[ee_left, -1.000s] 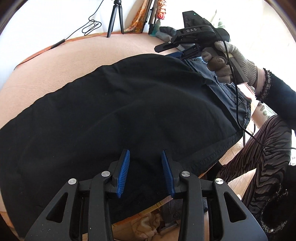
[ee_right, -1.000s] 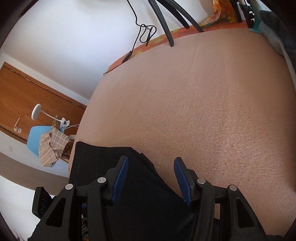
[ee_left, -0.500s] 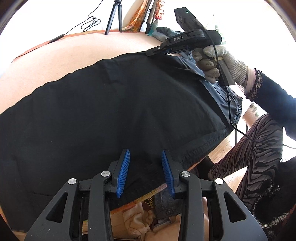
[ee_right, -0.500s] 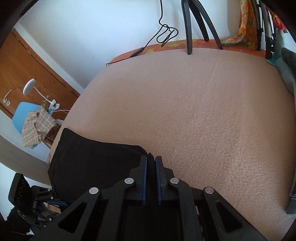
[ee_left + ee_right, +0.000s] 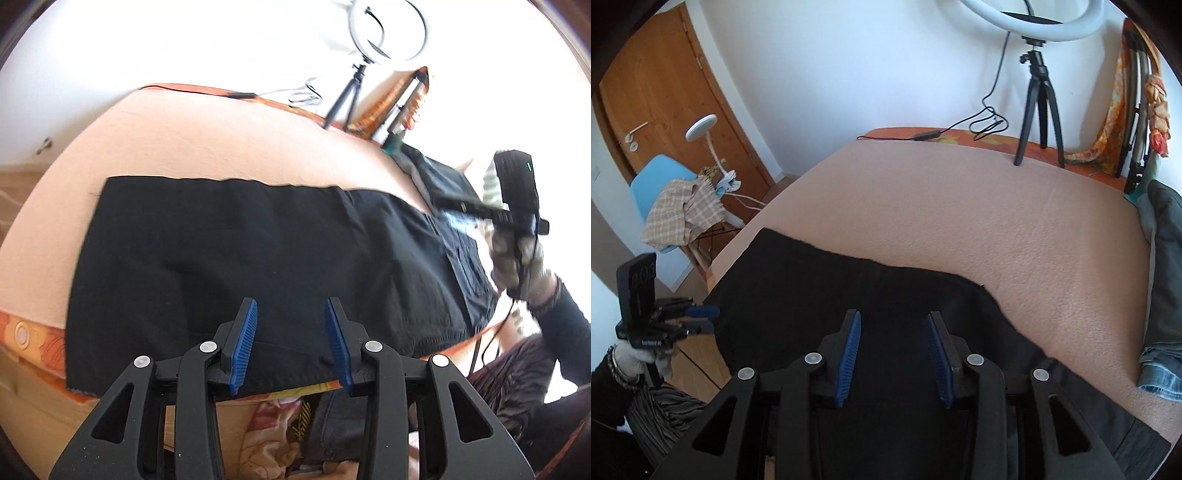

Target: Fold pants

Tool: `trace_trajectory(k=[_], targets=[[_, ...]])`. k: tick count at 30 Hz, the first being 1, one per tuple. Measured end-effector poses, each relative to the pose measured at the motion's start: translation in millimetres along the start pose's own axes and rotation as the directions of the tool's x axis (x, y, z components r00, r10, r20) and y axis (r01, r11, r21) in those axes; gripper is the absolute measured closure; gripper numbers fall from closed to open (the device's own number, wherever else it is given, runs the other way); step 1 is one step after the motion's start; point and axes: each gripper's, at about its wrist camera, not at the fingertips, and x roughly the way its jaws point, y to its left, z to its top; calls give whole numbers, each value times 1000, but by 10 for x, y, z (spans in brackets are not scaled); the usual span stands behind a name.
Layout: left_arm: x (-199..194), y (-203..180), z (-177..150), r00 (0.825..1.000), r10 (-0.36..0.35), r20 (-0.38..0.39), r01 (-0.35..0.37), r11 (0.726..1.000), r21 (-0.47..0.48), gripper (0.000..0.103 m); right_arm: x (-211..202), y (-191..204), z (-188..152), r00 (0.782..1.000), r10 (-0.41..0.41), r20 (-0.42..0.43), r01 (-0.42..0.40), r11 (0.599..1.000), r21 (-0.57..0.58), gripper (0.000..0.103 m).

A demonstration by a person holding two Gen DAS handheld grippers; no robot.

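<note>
Black pants (image 5: 258, 251) lie flat, folded lengthwise, on a peach bed cover (image 5: 207, 144); they also show in the right wrist view (image 5: 849, 291). My left gripper (image 5: 291, 345) is open and empty over the pants' near edge at the bed's front. My right gripper (image 5: 894, 354) is open and empty above the waist end of the pants. In the left wrist view the right gripper (image 5: 454, 206) hovers at the waist end, blurred. In the right wrist view the left gripper (image 5: 701, 319) is off the bed's left side.
A ring light on a black tripod (image 5: 1038, 107) stands at the far edge of the bed with a cable (image 5: 960, 127). A pile of other clothes (image 5: 1163, 258) lies at the right. A blue chair (image 5: 661, 184) with a checked cloth and a wooden door (image 5: 665, 92) are beyond the bed.
My right gripper was shut on the pants' far edge half a second ago; now it has opened and lifted. The pants lie flatter and straighter. My left gripper pulled back, still open.
</note>
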Motion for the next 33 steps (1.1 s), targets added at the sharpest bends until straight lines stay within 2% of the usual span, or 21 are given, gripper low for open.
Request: trace_trajectory(k=[3,6,8,11,13,15,19,23,26,29,33], targets=[[-235,333,12,997,-2,77,14,987,-158,60,160,352,-181,998,20,-54,-24,997,-73,64],[-402,669,-57,993,45,112,-11,957,-291,60,361,636,-333,994,-9,-112,-10,985,-172,64],[-476,872,-174,990,69,125,-17,927,-376,60,467,746,-434,989,-24,-145,-7,978,-209,64],[-561,1157,-362,988,83,132,-5,864,-503,60,604,822,-596,978,-38,-203,-11,972,-236,64],[-602,1214,-450,986,98,132,-14,852,-523,60,661,863,-682,972,-48,-229,-12,967,-253,64],[-626,1273,-498,986,111,127,-27,847,-531,60,660,898,-703,973,-69,-219,7,963,-271,63],[-501,1291,-581,991,84,109,-6,817,-577,60,646,833,-645,975,-19,-222,-25,981,-194,64],[-483,1219,-619,990,95,106,-17,819,-574,58,641,830,-629,977,-22,-210,-17,982,-186,64],[-498,1188,-689,989,115,95,-37,805,-592,55,638,832,-627,978,-12,-209,-26,983,-181,64],[-442,1184,-746,991,106,78,-36,788,-614,55,648,847,-619,977,-13,-214,-29,981,-191,64],[-344,1192,-719,994,78,76,-15,788,-615,54,681,871,-589,976,-3,-218,-39,982,-186,64]])
